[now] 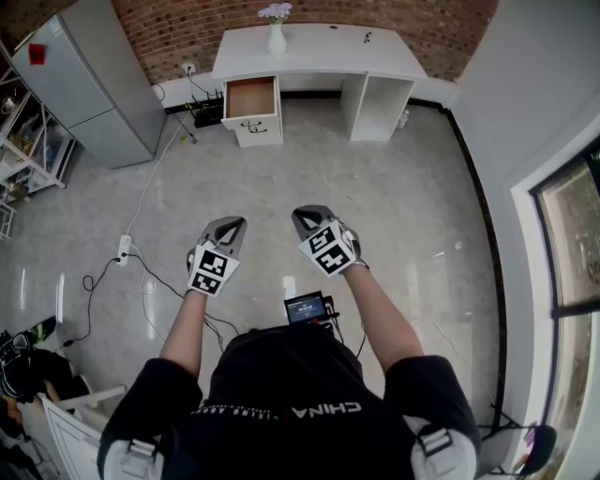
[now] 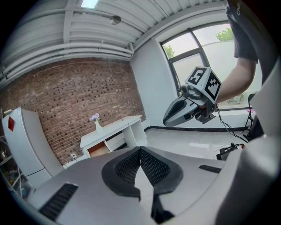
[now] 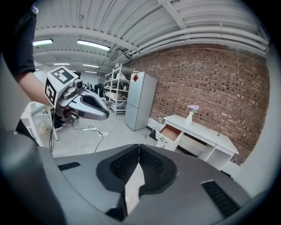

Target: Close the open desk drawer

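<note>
Both claws are hovering over the floor (image 1: 394, 206), side by side and apart from each other, pointing toward the bench (image 1: 319, 52). The left claw (image 1: 228, 223) is sitting closed, jaws meeting at the tips and gripping nothing. The right claw (image 1: 307, 216) is doing the same: tips together, nothing between them.

The bench is standing against the brick wall (image 1: 309, 14) at the far end of the room, well apart from both claws. The drawer (image 1: 251, 97) is sticking out of the bench front at the left end in the head view, its brown inside showing. A second drawer front is showing closed just below it.

A vase of flowers (image 1: 276, 37) is standing upright on the bench top above the drawer. A fridge (image 1: 89, 89) is standing left of the bench. A power strip (image 1: 123, 248) with cables is lying on the floor near the left claw.
</note>
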